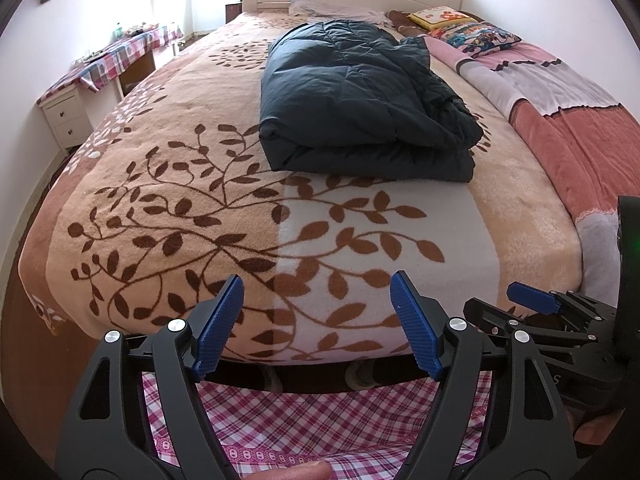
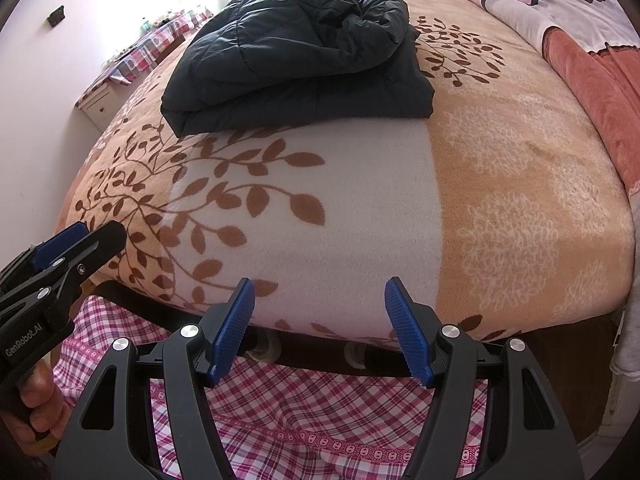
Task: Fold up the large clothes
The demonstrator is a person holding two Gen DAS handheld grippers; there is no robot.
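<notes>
Both my left gripper (image 1: 317, 294) and right gripper (image 2: 320, 298) hang released, the folded dark jacket (image 1: 360, 92) well ahead, nearer the right, lengthwise away from me

The left gripper (image 1: 318, 284) is held level, its two blue-padded fingers (image 1: 224, 320) spread wide apart with nothing between them. Its black arms rise from the bottom of its own view in a broad V. The right gripper (image 2: 320, 288) has the same pose, fingers (image 2: 404, 328) splayed and empty.

The two are side by side and close together. From the left wrist view the right gripper (image 1: 532, 300) shows at the lower right edge, with part of the person's right hand (image 1: 592, 428) below it. From the right wrist view the left gripper (image 2: 76, 240) juts in at the left edge, and the left hand (image 2: 38, 396) wraps its handle.
</notes>
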